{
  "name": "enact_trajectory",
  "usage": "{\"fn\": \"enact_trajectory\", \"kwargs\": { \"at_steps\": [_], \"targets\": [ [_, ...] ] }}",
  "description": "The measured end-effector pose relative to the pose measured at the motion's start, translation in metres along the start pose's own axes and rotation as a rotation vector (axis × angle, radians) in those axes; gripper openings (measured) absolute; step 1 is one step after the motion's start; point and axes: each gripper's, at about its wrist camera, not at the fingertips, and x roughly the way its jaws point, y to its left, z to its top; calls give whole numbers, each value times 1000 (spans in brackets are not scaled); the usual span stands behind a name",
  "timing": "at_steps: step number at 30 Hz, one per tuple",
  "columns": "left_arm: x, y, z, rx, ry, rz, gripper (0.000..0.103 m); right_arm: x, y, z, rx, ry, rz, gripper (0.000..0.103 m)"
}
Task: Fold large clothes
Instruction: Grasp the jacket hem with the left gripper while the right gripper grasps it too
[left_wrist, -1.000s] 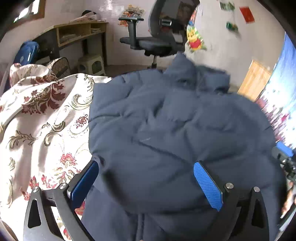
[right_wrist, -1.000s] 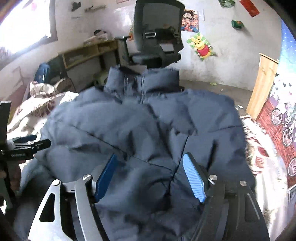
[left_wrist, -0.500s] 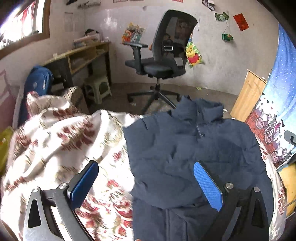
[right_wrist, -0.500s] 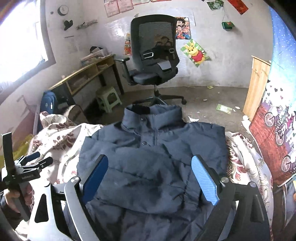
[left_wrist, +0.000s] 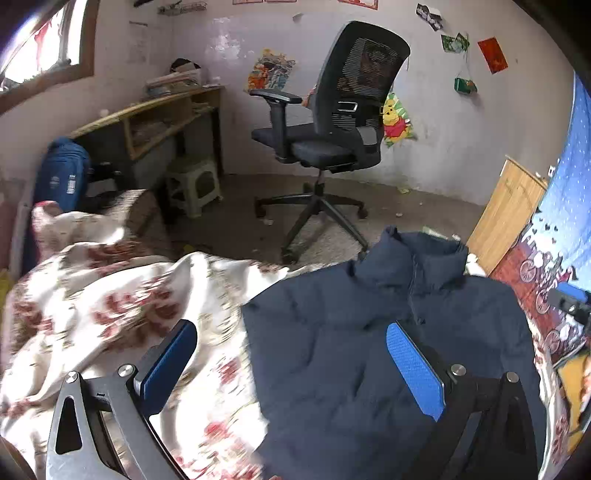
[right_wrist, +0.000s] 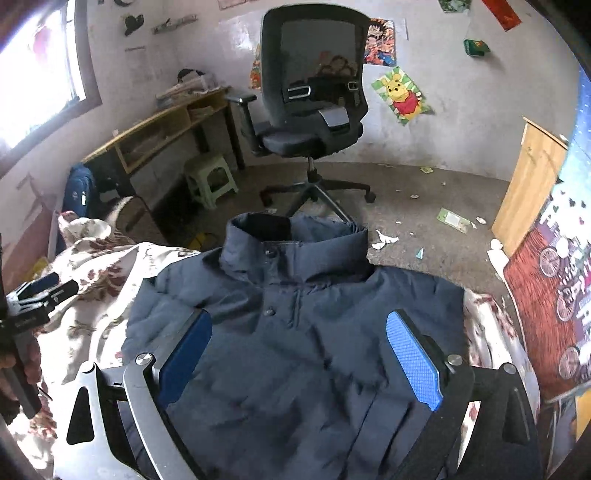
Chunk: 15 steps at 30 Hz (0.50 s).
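Left wrist view: the jacket (left_wrist: 369, 354) runs off the bottom edge, its hem and sleeves unseen; the floral bedcover (left_wrist: 122, 295) is smeared with blur, pattern hard to read; a bit of the other tool shows at the right edge, too little to judge. Room: office chair (left_wrist: 332, 125) on a bare littered floor, wooden desk (left_wrist: 155, 110), green stool (left_wrist: 194, 182), blue backpack (left_wrist: 61, 175). Left gripper (left_wrist: 291, 365) stands wide open, nothing between its pads; it hangs above the jacket's left edge, one pad over the bedcover, one over the jacket.

Right wrist view: jacket (right_wrist: 314, 350) lies flat on the bed, collar (right_wrist: 295, 254) towards the chair (right_wrist: 314, 92), lower part cut off; right gripper (right_wrist: 299, 354) gapes wide and empty above the chest, clear of the cloth; left tool and hand (right_wrist: 22, 365) at the left edge, partly cropped.
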Motion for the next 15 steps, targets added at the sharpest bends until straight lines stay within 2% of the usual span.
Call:
{"fn": "enact_trajectory", "kwargs": {
  "at_steps": [8,12,15],
  "targets": [
    [108,-66,34,-4,3,-51,103,108,-52,38,43,5,16,93],
    [148,-94,53,7,30,-11,103,150,-69,58,69,33,23,93],
    [178,-103,66,-33,88,39,102,178,-76,66,88,70,39,93]
  ]
}}
